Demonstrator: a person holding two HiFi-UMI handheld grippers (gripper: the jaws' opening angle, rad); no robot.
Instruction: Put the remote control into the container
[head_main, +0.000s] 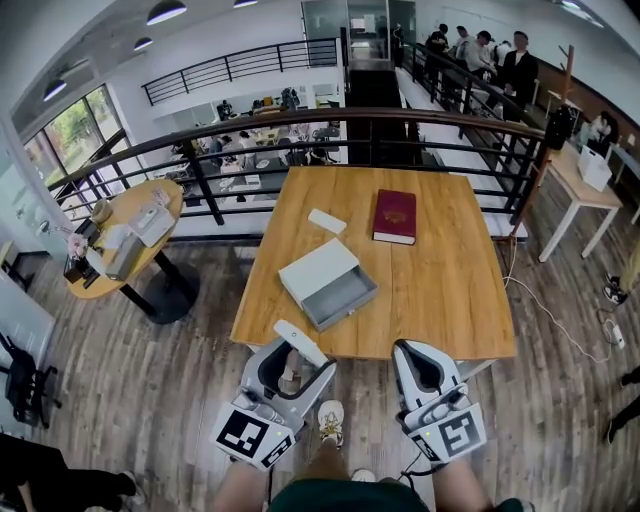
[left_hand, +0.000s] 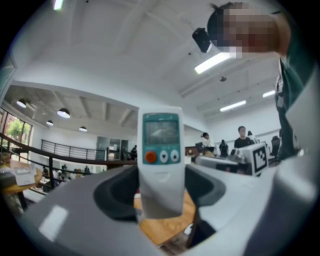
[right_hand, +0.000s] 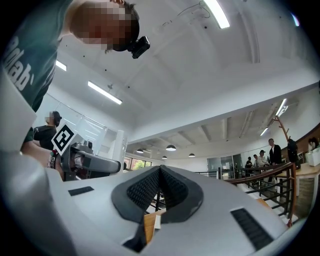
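A white remote control with a teal screen and an orange button stands upright between the jaws of my left gripper, which is shut on its lower half. This gripper hovers just off the near edge of the wooden table. The container, a grey drawer-like box half slid out of a white sleeve, lies open on the table's near left part, a short way beyond the remote. My right gripper is at the near edge to the right, its jaws pressed together with nothing between them.
A red book and a small white flat object lie farther back on the table. A black railing runs behind it. A round table with clutter stands at the left, and a white table with people nearby is at the right.
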